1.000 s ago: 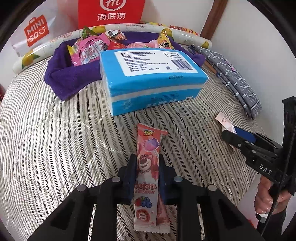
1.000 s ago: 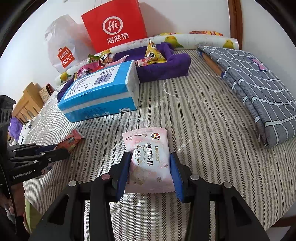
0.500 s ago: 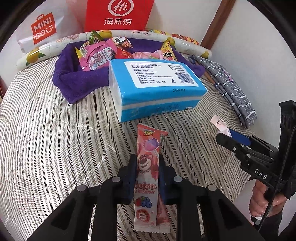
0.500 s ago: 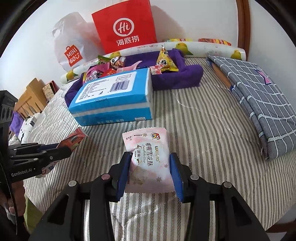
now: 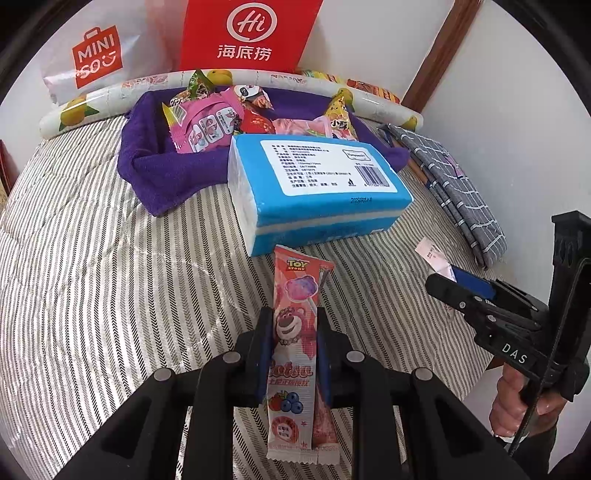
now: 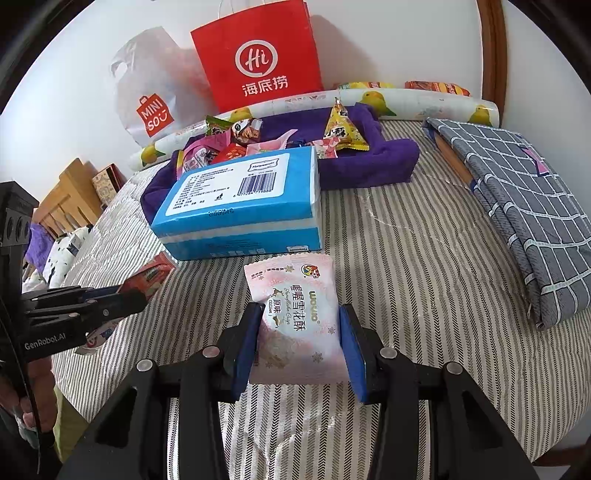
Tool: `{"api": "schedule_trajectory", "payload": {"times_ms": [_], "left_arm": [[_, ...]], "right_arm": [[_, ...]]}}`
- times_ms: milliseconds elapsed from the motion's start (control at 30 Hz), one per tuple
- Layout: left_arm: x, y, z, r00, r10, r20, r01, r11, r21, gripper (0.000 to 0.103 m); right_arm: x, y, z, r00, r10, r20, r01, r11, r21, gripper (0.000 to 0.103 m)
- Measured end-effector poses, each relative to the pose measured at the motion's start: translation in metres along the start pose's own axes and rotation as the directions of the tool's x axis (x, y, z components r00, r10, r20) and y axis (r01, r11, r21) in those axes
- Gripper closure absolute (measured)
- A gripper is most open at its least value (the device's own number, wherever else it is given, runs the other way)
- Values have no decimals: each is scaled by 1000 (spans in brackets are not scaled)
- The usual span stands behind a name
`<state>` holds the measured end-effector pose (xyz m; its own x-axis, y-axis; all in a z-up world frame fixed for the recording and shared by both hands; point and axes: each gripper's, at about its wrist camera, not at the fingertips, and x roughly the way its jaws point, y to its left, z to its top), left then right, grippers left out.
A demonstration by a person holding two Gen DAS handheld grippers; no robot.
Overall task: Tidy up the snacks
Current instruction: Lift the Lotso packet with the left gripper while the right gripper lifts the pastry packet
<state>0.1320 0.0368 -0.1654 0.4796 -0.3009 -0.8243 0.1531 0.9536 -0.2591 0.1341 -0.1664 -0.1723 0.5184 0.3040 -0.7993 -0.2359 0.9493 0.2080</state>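
Snacks fill both grippers above a striped bed (image 5: 92, 280). From the left wrist view, the left gripper (image 5: 293, 354) is clamped narrow on a long pink Toy Story snack stick (image 5: 295, 332), which runs lengthwise between the blue pads, its top end pointing to 12 o'clock and its bottom end hanging out toward 6 o'clock. At 12 o'clock from that stick lies a blue tissue pack (image 5: 314, 192), label up, flat on the bed. Behind the pack, toward 11 o'clock, a purple cloth (image 5: 166, 170) is bunched into a nest that holds a heap of loose snack packets (image 5: 207, 125). Farther back, against the wall, stand a white Miniso bag (image 5: 92, 59) and a red paper bag (image 5: 251, 33), with a rolled lemon-print mat (image 5: 96, 107) lying along the bed's far edge. At 2 o'clock a folded grey checked cloth (image 5: 454, 188) lies by the wall. At 3 o'clock the right gripper (image 5: 458, 284) comes in from the side, a hand (image 5: 513, 402) wrapped round its handle. From the right wrist view, that gripper's pads press both sides of a pale pink square snack pouch (image 6: 295, 314), held just clear of the bed, with the tissue pack just beyond it at 12 o'clock and the left gripper at 9 o'clock.
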Motion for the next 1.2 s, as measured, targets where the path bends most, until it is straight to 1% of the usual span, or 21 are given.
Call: {"api": "schedule_trajectory", "payload": {"times_ms": [267, 300, 367, 500, 600, 733, 867, 1100, 1200], "left_arm": [[-1, 1, -1, 1000, -6, 3, 6, 1000, -3, 83], [-2, 1, 0, 1000, -15, -1, 15, 1000, -6, 83], [-4, 2, 1, 998, -61, -9, 61, 998, -26, 83], [-10, -2, 2, 999, -32, 12, 32, 999, -2, 83], [-14, -2, 5, 999, -39, 18, 39, 999, -3, 83], [-18, -2, 9, 999, -30, 30, 30, 1000, 0, 83], [-21, -2, 13, 999, -1, 35, 0, 1000, 17, 83], [-31, -1, 27, 999, 0, 53, -1, 1000, 17, 83], [-34, -3, 35, 997, 29, 71, -31, 999, 29, 83]], "right_arm": [[1, -3, 1, 1000, 6, -7, -6, 1000, 19, 60], [0, -3, 2, 1000, 6, -6, -6, 1000, 20, 60], [-1, -2, 3, 1000, 8, -5, -8, 1000, 20, 60], [-3, 0, 5, 1000, 6, -3, -6, 1000, 16, 60], [-3, 0, 5, 1000, 6, -3, -6, 1000, 16, 60], [-7, 1, 8, 1000, 8, 2, -8, 1000, 18, 60], [-11, 1, 14, 1000, 5, 13, -6, 1000, 20, 60], [-17, 1, 29, 1000, 2, 24, -3, 1000, 15, 60], [-22, 2, 36, 999, 2, 37, -3, 1000, 13, 60]]}}
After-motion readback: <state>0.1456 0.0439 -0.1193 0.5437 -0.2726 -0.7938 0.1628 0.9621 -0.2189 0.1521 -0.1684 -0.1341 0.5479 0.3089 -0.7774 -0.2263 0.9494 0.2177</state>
